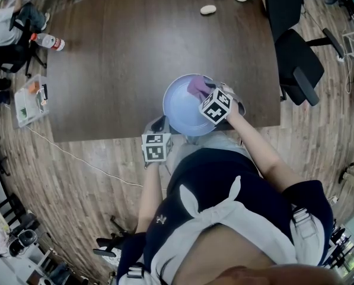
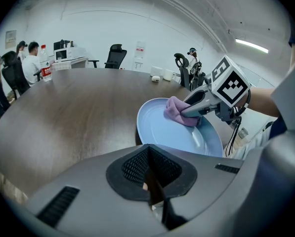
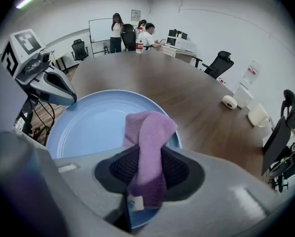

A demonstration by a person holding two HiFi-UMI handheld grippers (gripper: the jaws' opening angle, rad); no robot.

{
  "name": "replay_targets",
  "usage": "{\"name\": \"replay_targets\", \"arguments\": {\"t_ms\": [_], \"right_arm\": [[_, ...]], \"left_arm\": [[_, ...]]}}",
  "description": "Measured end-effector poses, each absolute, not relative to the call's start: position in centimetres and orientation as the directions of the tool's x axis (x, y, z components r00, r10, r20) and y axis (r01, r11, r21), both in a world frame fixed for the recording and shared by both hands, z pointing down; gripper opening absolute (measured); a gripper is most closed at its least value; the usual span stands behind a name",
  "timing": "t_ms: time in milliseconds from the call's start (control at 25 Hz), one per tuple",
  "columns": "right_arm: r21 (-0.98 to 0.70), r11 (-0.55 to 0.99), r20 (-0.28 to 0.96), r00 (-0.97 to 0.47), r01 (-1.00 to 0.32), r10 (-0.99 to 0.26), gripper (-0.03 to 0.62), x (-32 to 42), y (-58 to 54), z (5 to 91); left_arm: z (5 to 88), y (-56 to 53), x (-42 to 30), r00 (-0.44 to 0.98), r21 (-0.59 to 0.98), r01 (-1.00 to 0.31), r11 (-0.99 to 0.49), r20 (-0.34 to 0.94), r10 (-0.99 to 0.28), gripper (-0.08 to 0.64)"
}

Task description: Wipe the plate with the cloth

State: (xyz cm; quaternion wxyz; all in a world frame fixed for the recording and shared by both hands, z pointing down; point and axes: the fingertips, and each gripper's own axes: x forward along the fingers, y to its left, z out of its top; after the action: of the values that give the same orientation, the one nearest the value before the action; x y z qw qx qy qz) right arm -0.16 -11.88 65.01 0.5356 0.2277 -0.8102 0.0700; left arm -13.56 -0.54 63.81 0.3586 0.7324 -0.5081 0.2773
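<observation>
The pale blue plate [image 1: 182, 108] was found held at the near edge of the dark wooden table [image 1: 135, 52], apparently lifted clear of the tabletop and tilted rather than lying flat. The left gripper [image 1: 163, 123] had its jaws closed on the plate's near rim; the right gripper view confirmed its tips meeting that rim at a single point. The right gripper [image 3: 145, 181] was clamped on a purple cloth [image 3: 147, 142], which ran up between the jaws in a folded strip, its free end lying on the far right part of the plate's face. A small label showed at the cloth's lower end. Assessment of handling: the plate appeared rigid, smooth and glossy, therefore likely slippery under the pads and breakable if dropped. Being supported at one rim only, it would tend to pivot under wiping pressure, so strokes should be light and directed toward the held side where possible. A deeper bite on the rim would be safer than a fingertip hold. The cloth appeared soft, light and limp. It would conform to the plate but could bunch or slide within the jaws, so it is best gripped across the fold with a short pad left projecting beyond the tips.
</observation>
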Motion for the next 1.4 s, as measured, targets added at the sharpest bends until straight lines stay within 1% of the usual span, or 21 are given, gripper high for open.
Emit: {"name": "replay_targets", "arguments": {"t_ms": [200, 400, 600, 760, 840, 1000, 1400], "right_arm": [[0.120, 0.881, 0.907, -0.311, -0.458, -0.285, 0.130, 0.8, -12.0, 65.0], [0.075, 0.868, 0.909, -0.324, -0.490, -0.262, 0.130, 1.4, -11.7, 64.8], [-0.020, 0.822, 0.906, -0.359, -0.568, -0.226, 0.129, 1.9, -11.1, 64.9], [-0.070, 0.780, 0.897, -0.382, -0.621, -0.223, 0.129, 2.5, -10.8, 65.4], [-0.096, 0.774, 0.891, -0.400, -0.626, -0.213, 0.129, 2.3, -10.5, 65.3], [-0.093, 0.760, 0.894, -0.390, -0.644, -0.221, 0.129, 2.8, -10.4, 65.6], [-0.131, 0.751, 0.886, -0.417, -0.647, -0.205, 0.129, 2.1, -9.4, 65.4]], "left_arm": [[63.7, -0.7, -13.3, 0.341, 0.261, -0.940, -0.222, 0.769, -0.541, 0.005], [63.8, -0.9, -13.3, 0.337, 0.262, -0.941, -0.213, 0.767, -0.546, 0.005], [63.8, -1.1, -13.6, 0.327, 0.256, -0.945, -0.203, 0.758, -0.565, 0.005], [63.8, -1.0, -13.4, 0.326, 0.258, -0.946, -0.199, 0.759, -0.564, 0.004], [63.9, -1.1, -13.4, 0.326, 0.261, -0.945, -0.195, 0.756, -0.568, 0.005], [63.9, -1.0, -13.4, 0.328, 0.277, -0.944, -0.178, 0.755, -0.567, 0.005], [63.9, -0.8, -13.4, 0.328, 0.278, -0.944, -0.175, 0.753, -0.570, 0.005]]}}
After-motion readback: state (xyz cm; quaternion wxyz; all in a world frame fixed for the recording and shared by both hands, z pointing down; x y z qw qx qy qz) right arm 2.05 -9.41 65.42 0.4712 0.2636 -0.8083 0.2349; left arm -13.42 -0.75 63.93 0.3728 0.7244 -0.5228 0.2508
